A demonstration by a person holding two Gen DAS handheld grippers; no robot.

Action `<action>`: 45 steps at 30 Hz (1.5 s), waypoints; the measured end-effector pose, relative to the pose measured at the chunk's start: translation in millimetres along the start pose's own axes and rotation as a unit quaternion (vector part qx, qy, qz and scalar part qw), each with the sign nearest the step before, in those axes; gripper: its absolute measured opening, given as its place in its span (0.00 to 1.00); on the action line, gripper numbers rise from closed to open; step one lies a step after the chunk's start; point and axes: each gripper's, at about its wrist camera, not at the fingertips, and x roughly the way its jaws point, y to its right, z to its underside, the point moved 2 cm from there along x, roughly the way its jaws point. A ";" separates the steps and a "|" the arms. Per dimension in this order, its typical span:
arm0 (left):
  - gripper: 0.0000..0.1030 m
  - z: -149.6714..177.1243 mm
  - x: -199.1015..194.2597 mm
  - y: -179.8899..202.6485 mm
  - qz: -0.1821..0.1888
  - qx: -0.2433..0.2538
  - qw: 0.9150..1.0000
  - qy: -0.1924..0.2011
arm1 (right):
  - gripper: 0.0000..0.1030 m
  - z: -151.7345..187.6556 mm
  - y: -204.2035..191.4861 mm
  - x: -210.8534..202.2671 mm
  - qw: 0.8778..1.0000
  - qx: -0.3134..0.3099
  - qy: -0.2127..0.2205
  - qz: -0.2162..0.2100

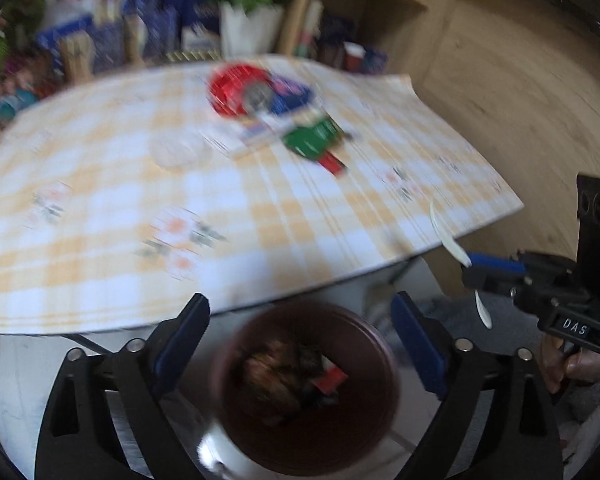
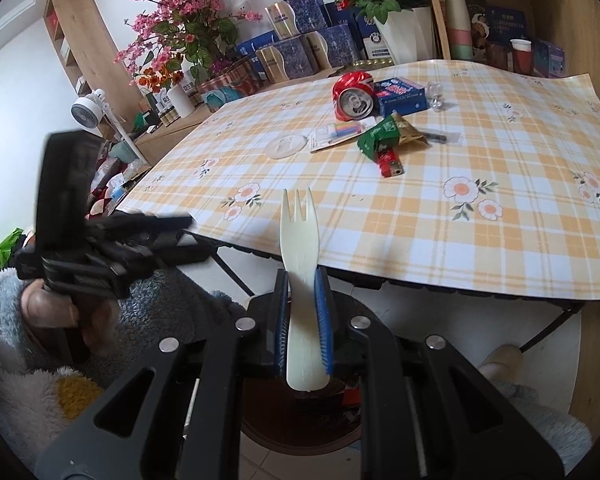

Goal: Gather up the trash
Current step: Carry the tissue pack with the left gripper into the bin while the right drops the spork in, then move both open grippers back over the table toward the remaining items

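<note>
The right gripper (image 2: pixel 302 320) fingers pinch a smooth cream plastic fork (image 2: pixel 300 276); the left gripper (image 1: pixel 300 344) fingers gape wide, empty, above a round brown bin (image 1: pixel 364 424) near the checked bench (image 2: pixel 480 240).

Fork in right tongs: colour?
Cream-white fork; clearest in right wrist view.

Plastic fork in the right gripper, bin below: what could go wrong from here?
1. The right gripper holds the plastic fork upright by its handle; released like that, it may tip and miss the bin.
2. The left gripper, jaws wide open and empty, hangs over the bin mouth and could block the drop.
3. The fork's tines sit near the table edge; lifting could snag the tablecloth.
</note>
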 end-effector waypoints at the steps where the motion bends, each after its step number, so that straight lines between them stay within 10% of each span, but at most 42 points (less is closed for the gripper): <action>1: 0.89 -0.9 -6.6 -3.2 -0.014 0.001 1.000 0.010 | 0.17 0.7 -2.0 1.3 1.000 -0.001 -0.002 -0.001; 15: 0.94 39.5 -99.5 -44.9 -0.167 -0.049 0.975 0.138 | 0.17 16.2 -36.7 34.4 0.998 -0.021 -0.064 -0.009; 33: 0.94 47.4 -85.3 -62.4 -0.174 -0.091 0.974 0.115 | 0.18 25.0 -55.2 68.1 0.993 -0.036 -0.116 0.006; 45: 0.94 47.2 -85.1 -64.4 -0.187 -0.100 0.971 0.111 | 0.93 19.5 -58.2 63.9 0.993 -0.057 -0.098 0.032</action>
